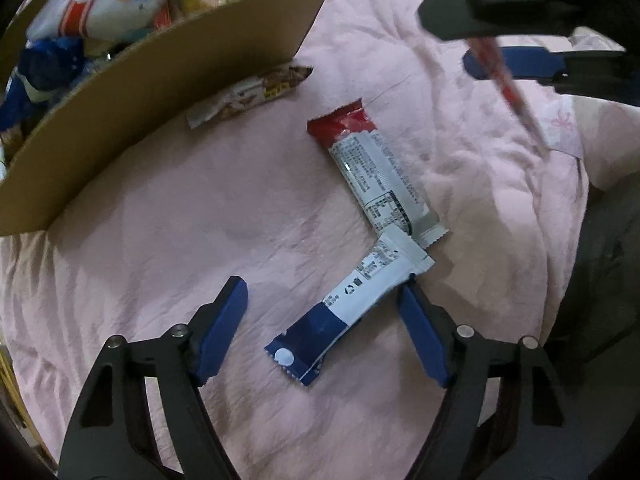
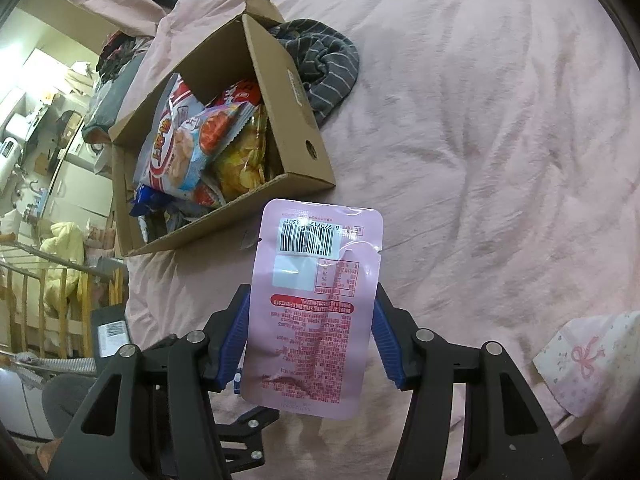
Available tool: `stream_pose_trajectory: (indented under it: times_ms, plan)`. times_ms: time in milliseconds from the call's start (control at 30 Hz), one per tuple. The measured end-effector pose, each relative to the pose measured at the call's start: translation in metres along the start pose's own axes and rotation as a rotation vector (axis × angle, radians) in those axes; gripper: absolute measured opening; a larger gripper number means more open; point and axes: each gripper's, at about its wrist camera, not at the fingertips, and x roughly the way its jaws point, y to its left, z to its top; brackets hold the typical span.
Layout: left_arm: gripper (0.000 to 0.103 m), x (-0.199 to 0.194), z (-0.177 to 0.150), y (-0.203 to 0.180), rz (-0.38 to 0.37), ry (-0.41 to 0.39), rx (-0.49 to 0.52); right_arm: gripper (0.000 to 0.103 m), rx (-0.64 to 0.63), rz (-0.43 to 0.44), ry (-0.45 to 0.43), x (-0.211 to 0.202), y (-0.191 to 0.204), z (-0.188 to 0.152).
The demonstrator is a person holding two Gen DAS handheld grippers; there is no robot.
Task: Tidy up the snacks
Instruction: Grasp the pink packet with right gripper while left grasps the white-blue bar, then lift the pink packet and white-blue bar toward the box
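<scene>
Left claw [image 1: 322,322] spread around blue-white bar [image 1: 347,309], lower centre, on bed [image 1: 140,264]. Right claw [image 2: 310,336] pinching pink pouch [image 2: 316,308]; box [image 2: 280,128] upper left. We fear the slick pouch slipping before reaching the box; a sideways grasp may snag the neighbouring red-white bar [image 1: 376,172].

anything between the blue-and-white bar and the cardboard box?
Left wrist view: only bare pink sheet between blue-and-white bar and cardboard box.

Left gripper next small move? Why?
Probably ease the left gripper down and close on the blue-and-white bar: its jaws stand open either side of it, on the pink sheet. The right gripper already grips the pink pouch.
</scene>
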Motion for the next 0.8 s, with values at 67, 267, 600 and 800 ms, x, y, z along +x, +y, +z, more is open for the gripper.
stream_pose_trajectory:
  times_ms: [67,267,600,800]
  plan:
    - [0.061,0.004,0.0,0.002,-0.016,0.009,-0.016,0.059,0.006,0.006,0.005,0.001,-0.001,0.0]
    - [0.013,-0.004,-0.003,-0.005,-0.026,-0.02,0.026,0.059,0.008,0.014,0.015,0.003,0.0,0.0]
    - [0.013,-0.033,-0.012,0.008,-0.027,-0.085,-0.072,0.059,0.002,0.019,0.013,0.005,0.006,0.0]
    - [0.013,-0.051,-0.017,0.041,0.032,-0.132,-0.211,0.059,-0.029,0.03,0.024,0.013,0.024,0.001]
